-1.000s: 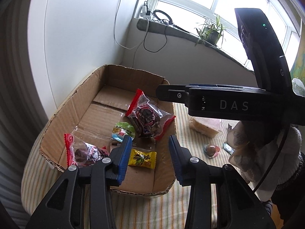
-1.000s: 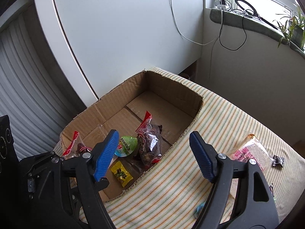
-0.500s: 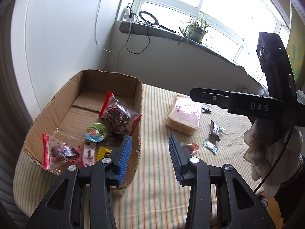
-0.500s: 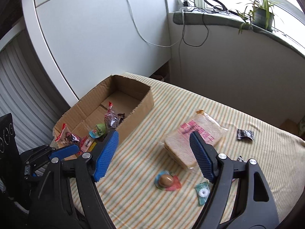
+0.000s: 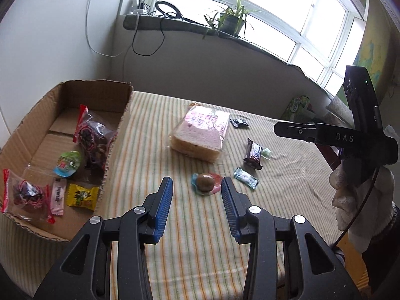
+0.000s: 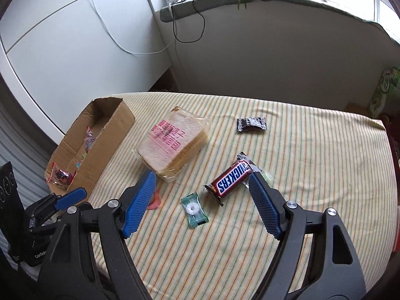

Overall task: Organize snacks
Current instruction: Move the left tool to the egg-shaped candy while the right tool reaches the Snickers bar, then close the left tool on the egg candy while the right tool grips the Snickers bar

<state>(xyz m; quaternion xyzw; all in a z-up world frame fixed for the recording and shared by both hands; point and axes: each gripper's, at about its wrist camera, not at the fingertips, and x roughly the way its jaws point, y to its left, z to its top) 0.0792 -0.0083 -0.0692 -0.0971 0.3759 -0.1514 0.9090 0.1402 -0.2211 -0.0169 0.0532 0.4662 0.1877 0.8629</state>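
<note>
Hovering over the striped cloth (image 5: pixel 190 225) with the left gripper (image 5: pixel 197 208), jaws apart and gripping nothing, the round sweet (image 5: pixel 206 183) lying just ahead between the fingertips, the box (image 5: pixel 117 135) wall standing near on the left. Hanging above the Snickers (image 6: pixel 231 178) and mint (image 6: pixel 194 210) with the right gripper (image 6: pixel 202 202), jaws spread wide and empty. Leaving open cloth right of the bread (image 6: pixel 172 145), the dark packet (image 6: pixel 251 124) lying apart, far from the cloth's edge.
</note>
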